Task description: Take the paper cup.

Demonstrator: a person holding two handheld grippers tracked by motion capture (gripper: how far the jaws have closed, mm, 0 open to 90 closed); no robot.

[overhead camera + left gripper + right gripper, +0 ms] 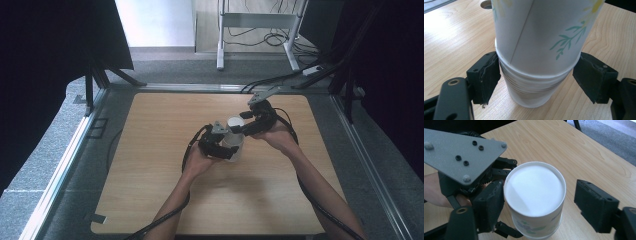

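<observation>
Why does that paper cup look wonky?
The top cup sits upside down and tilted over a stack of cups, not square on it. The left gripper clamps the stack; its left pad looks frayed.

The paper cups are white, printed with teal-green leafy sprigs and touches of yellow; the upturned base is plain white. The bench is light wood with a fine grain. Both tools, left and right, are black, and the left tool's three-cornered plate is speckled grey with dark screws.
</observation>
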